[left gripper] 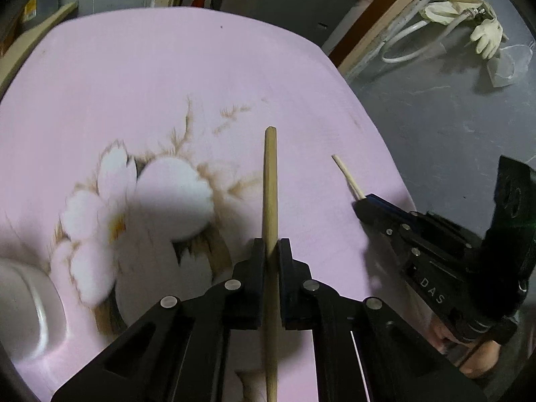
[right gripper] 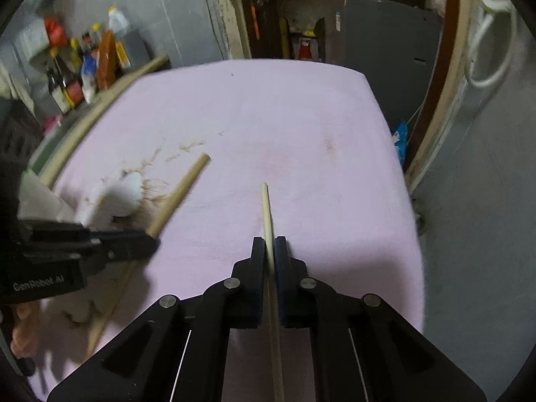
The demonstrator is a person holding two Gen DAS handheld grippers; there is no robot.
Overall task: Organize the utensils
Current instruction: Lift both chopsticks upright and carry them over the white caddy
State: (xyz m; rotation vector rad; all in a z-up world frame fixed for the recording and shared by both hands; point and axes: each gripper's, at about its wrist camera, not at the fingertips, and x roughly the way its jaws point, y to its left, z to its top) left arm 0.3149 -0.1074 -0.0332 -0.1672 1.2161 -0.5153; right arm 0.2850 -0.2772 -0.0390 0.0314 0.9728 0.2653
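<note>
i've got my left gripper (left gripper: pixel 271 251) clamped mid-length on 1 chopstick (left gripper: pixel 270 181) and my right gripper (right gripper: pixel 269 251) clamped on the other chopstick (right gripper: pixel 266 207), both above the pink tablecloth (right gripper: pixel 301 117); they look light, stiff and slick.

1. The white bowl (left gripper: pixel 23 305) is cut off by the left wrist view's left edge.
2. The bottles (right gripper: pixel 83 67) on the shelf are blurred; their labels are unreadable.
3. The wooden stick (left gripper: pixel 270 234) runs out past the bottom edge, its lower end unseen.

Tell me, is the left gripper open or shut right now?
Shut. The left gripper has both fingers pressed against a thick wooden stick, which runs between them and sticks out ahead over the pink cloth.
</note>
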